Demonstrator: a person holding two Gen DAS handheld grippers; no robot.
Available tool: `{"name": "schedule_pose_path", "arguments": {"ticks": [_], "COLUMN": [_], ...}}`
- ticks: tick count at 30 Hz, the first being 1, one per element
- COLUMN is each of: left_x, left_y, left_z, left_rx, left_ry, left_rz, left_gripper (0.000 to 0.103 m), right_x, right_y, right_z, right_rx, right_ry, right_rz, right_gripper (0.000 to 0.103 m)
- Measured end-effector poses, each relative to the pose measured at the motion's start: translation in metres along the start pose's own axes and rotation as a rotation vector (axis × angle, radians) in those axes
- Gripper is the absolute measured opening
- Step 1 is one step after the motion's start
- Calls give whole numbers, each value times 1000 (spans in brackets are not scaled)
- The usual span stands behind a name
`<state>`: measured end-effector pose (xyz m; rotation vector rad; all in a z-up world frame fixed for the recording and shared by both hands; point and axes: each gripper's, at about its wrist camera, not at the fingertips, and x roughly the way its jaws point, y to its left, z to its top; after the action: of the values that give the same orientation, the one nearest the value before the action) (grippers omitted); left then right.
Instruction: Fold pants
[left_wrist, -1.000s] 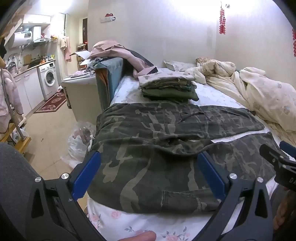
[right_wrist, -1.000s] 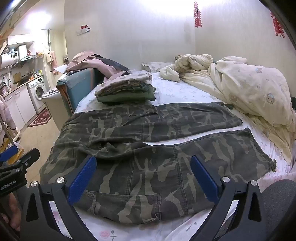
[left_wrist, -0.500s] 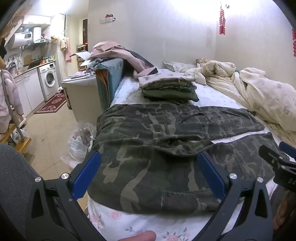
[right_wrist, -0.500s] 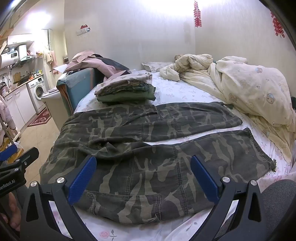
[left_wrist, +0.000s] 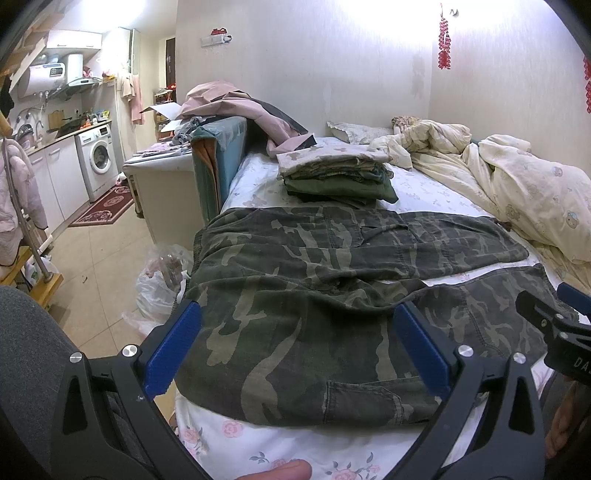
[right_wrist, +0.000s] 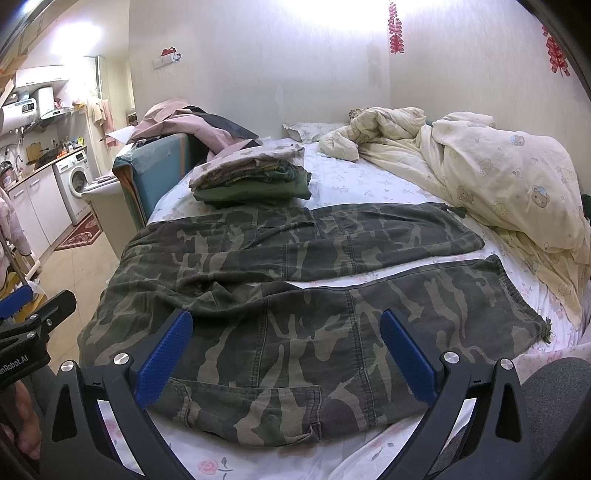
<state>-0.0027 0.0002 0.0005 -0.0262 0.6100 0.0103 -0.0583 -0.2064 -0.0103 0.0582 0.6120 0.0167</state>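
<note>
No change was observed against the views taken one second and half a second before: the camouflage pants (left_wrist: 332, 295) lay in the same place with the same creases, and both grippers were framed as before.

The pants were spread flat on the flowered bed sheet (left_wrist: 236, 439), near the foot edge of the bed. In the left wrist view, the waistband was found at 9 o'clock, at the bed's edge beside the floor, and the two legs were directed toward 3 o'clock. The long axis therefore ran from 9 to 3 o'clock, across the view. The legs were parted in a narrow V, with a strip of sheet exposed between them. The hems were seen in the right wrist view at 3 o'clock, near the cream quilt (right_wrist: 509, 184).

The left gripper (left_wrist: 295, 343) was held with its blue fingers (left_wrist: 171, 349) set wide apart, above the waist end of the near leg; nothing was gripped. The right gripper (right_wrist: 286, 350) was likewise spread wide, with its fingers (right_wrist: 406, 360) over the middle of the near leg and no cloth between them. Contact with the fabric could not be confirmed for either.

A stack of folded clothes (left_wrist: 332, 177) was located at 12 o'clock, just beyond the far leg.
</note>
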Motion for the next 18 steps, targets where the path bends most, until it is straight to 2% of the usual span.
{"name": "schedule_pose_path", "arguments": {"ticks": [18], "left_x": [1], "left_y": [0], "left_z": [0], "left_rx": [1], "left_ry": [0], "left_rz": [2], "left_gripper": [103], "right_x": [1], "right_y": [0], "right_z": [0], "right_rx": [-1], "right_ry": [2], "right_rz": [0], "right_gripper": [103]}}
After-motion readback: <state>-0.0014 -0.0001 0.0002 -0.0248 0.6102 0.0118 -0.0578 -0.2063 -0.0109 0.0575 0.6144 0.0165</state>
